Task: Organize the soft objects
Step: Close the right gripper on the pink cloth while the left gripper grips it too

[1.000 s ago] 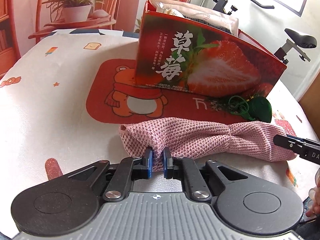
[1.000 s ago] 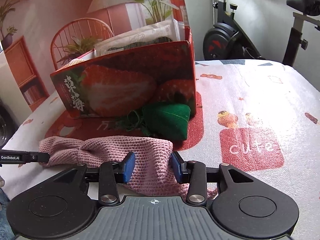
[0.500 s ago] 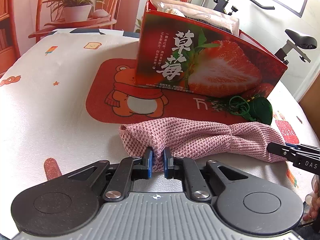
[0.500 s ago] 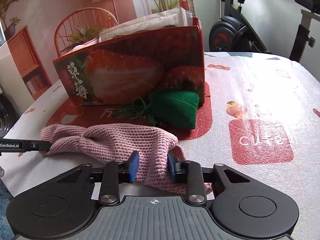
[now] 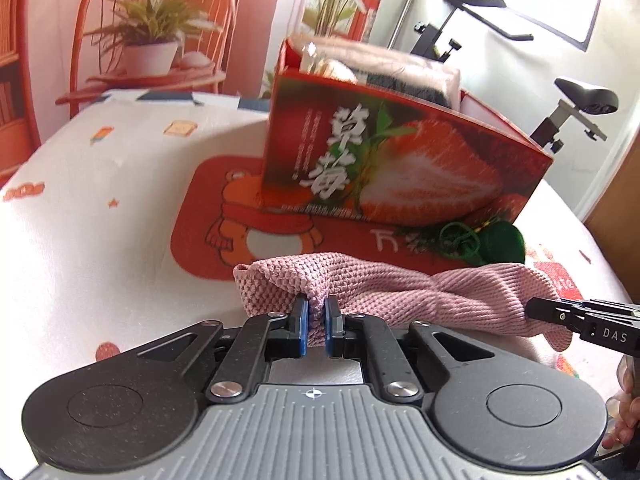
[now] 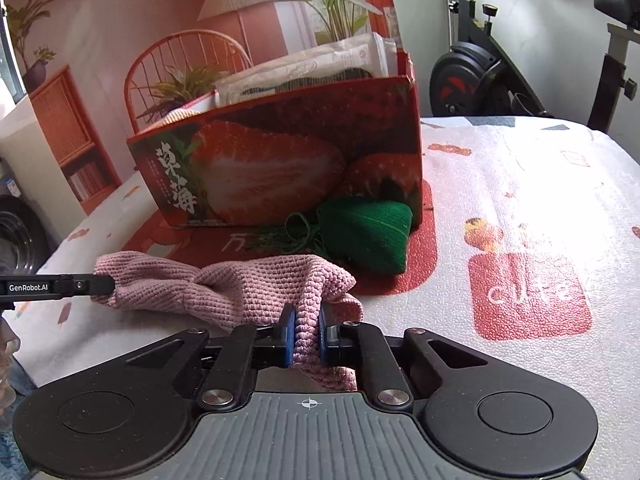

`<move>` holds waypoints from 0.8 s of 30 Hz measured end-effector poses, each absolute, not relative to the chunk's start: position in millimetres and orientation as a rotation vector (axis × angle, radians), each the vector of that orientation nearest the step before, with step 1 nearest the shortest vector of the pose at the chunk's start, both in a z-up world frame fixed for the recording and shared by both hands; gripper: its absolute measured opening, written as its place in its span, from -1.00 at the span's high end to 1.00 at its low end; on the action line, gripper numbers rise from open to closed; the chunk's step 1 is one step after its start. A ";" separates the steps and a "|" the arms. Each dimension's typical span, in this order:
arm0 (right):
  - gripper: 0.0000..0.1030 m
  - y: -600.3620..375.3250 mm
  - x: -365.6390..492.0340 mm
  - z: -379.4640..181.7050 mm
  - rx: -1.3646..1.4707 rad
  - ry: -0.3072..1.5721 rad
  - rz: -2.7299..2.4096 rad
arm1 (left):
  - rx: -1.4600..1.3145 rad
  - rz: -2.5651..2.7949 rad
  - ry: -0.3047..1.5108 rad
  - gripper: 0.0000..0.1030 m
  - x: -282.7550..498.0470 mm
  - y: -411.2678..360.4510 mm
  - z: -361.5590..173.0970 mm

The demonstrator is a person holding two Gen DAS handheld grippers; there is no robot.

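A pink knitted cloth (image 5: pixel 400 284) lies stretched across the table in front of a red strawberry box (image 5: pixel 400 164). My left gripper (image 5: pixel 316 312) is shut on the cloth's left end. My right gripper (image 6: pixel 303 322) is shut on the cloth's right end (image 6: pixel 248 284), which bunches up between its blue pads. The box (image 6: pixel 280 168) holds folded soft items and plastic packets. A green knitted pouch (image 6: pixel 364 236) with a green cord lies against the box's front; it also shows in the left wrist view (image 5: pixel 498 240).
The table wears a white printed cover (image 6: pixel 520 184) with a red bear mat (image 5: pixel 224 224) under the box. A potted plant on a chair (image 5: pixel 148 52) stands behind the table, and an exercise bike (image 6: pixel 488 60) at the right.
My right gripper has closed from open onto the cloth's right end and lifted it a little. My left gripper has kept its grip on the left end.
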State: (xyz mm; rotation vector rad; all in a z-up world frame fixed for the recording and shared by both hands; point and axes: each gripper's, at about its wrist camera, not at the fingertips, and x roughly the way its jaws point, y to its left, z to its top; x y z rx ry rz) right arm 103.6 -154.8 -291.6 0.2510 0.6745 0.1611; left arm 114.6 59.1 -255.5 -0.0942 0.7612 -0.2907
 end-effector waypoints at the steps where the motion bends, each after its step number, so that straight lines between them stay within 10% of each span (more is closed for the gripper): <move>1: 0.80 -155.2 102.3 -289.6 0.256 0.666 0.164 | -0.094 -0.295 0.752 0.83 113.2 58.5 -253.0; 24: 0.89 -155.6 100.9 -276.3 0.263 0.643 0.168 | -0.097 -0.357 0.700 0.88 106.9 52.6 -235.6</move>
